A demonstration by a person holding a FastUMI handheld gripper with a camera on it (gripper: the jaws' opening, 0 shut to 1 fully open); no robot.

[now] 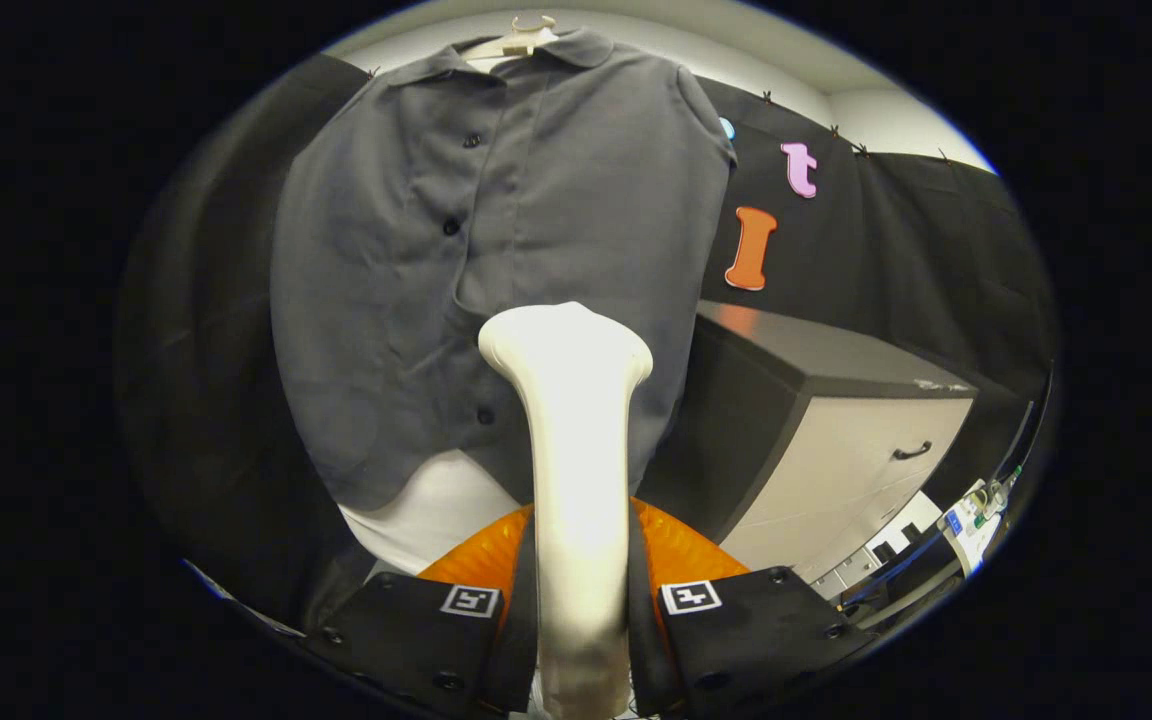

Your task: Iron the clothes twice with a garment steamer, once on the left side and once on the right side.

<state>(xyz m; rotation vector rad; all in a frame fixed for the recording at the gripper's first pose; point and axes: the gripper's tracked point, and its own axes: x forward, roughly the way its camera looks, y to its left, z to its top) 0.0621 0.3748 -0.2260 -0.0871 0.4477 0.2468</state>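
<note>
Ahead: a grey shirt [496,270] is seen hung on a pale hanger [521,38] against the black booth wall, buttoned down the front, collar up, hem low.
Steamer: a cream steamer [576,470] is held upright, its flared head raised just before the lower shirt front, beside the buttons.
Claw: the claw [581,620] is clenched on the steamer handle, both fingers pressed to its sides.
Beside: a cabinet [836,440] is placed right of the shirt.
</note>
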